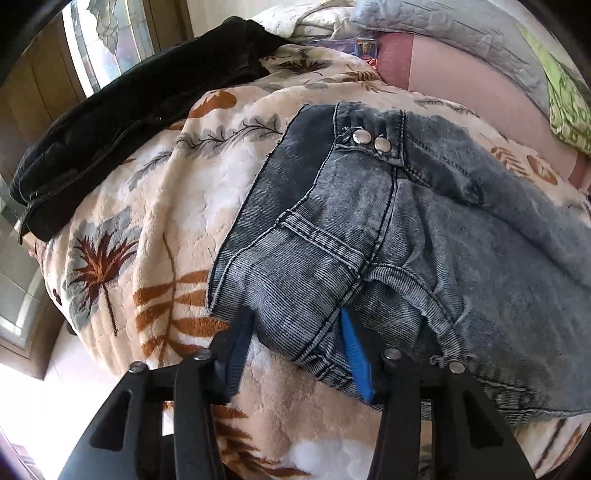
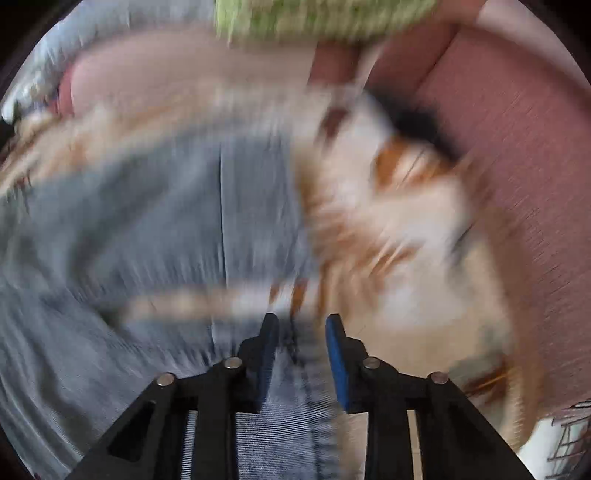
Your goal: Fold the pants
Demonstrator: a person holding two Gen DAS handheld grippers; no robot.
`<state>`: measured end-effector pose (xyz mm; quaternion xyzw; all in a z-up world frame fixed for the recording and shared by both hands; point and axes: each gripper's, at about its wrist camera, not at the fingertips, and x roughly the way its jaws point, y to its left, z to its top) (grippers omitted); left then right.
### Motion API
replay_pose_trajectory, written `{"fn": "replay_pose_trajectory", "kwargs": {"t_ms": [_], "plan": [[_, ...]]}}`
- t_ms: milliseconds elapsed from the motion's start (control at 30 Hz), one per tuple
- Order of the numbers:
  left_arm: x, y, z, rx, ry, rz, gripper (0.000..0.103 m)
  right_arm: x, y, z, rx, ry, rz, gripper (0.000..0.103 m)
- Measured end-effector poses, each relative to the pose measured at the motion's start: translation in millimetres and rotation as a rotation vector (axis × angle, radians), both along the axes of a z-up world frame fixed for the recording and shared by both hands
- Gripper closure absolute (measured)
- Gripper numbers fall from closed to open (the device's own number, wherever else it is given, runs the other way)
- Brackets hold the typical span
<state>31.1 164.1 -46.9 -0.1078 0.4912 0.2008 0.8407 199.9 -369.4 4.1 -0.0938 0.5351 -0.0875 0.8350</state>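
Observation:
Grey-blue jeans (image 1: 369,229) lie on a leaf-patterned fleece blanket (image 1: 155,221), waistband with two metal snaps at the top. My left gripper (image 1: 295,332) straddles a fold of denim near the crotch seam, its blue pads (image 1: 356,362) on either side of the fabric, jaws apart. The right wrist view is motion-blurred. It shows the jeans (image 2: 147,221) spread to the left. My right gripper (image 2: 301,332) sits over a strip of denim at the jeans' edge, fingers apart with fabric between them.
A black garment (image 1: 110,122) lies at the blanket's far left. Grey pillow (image 1: 461,33) and green cloth (image 1: 565,96) at the back right. A pink sofa surface (image 2: 517,166) borders the blanket on the right.

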Motion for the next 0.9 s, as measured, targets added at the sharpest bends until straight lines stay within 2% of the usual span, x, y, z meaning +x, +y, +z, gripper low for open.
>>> {"fn": "replay_pose_trajectory", "kwargs": {"t_ms": [33, 67, 100, 167, 233, 300, 333, 433, 467, 567, 667, 767, 800, 900], "plan": [[-2.0, 1.1, 5.4, -0.007, 0.002, -0.007, 0.051, -1.6, -3.7, 6.9, 0.005, -0.024, -0.026, 0.052], [-1.9, 0.0, 11.6, -0.002, -0.005, -0.013, 0.050, -3.7, -8.5, 14.7, 0.041, -0.043, -0.050, 0.033], [-5.8, -1.2, 22.9, 0.012, -0.037, -0.025, 0.048, -6.3, -13.1, 23.9, 0.095, -0.076, -0.059, 0.029], [-6.1, -3.4, 38.3, 0.046, -0.087, -0.029, 0.039, -5.8, -16.1, 37.5, 0.127, -0.110, -0.060, 0.029], [0.0, -12.5, 55.9, 0.091, -0.151, -0.053, 0.022, -0.1, -20.2, 50.9, 0.177, -0.141, -0.044, 0.029], [12.6, -17.9, 66.4, 0.096, -0.188, -0.094, 0.019, 11.4, -26.7, 54.3, 0.246, -0.145, -0.056, 0.029], [20.8, -18.3, 68.1, 0.086, -0.186, -0.107, 0.019, 22.0, -32.7, 51.8, 0.292, -0.134, -0.076, 0.029], [58.4, -8.1, 65.7, -0.038, -0.190, -0.142, 0.019, 52.1, -50.0, 31.7, 0.403, -0.074, -0.130, 0.029], [72.6, -1.7, 63.5, -0.076, -0.191, -0.143, 0.019, 56.9, -54.3, 24.5, 0.427, -0.048, -0.152, 0.032], [105.7, 11.9, 52.5, -0.095, -0.186, -0.104, 0.019, 72.7, -59.7, 7.8, 0.476, 0.001, -0.170, 0.057], [140.5, 26.5, 31.9, -0.090, -0.140, -0.088, 0.019, 80.9, -48.3, -6.8, 0.423, 0.050, -0.128, 0.066], [157.0, 37.6, 17.0, -0.137, -0.086, -0.063, 0.020, 82.3, -38.1, -7.3, 0.353, 0.064, -0.097, 0.078], [162.2, 40.1, 11.6, -0.170, -0.075, -0.063, 0.025, 83.2, -35.9, -7.4, 0.337, 0.072, -0.089, 0.080], [172.9, 35.1, 4.4, -0.196, -0.039, -0.086, 0.049, 91.6, -29.3, -7.1, 0.279, 0.083, -0.053, 0.085]]}}
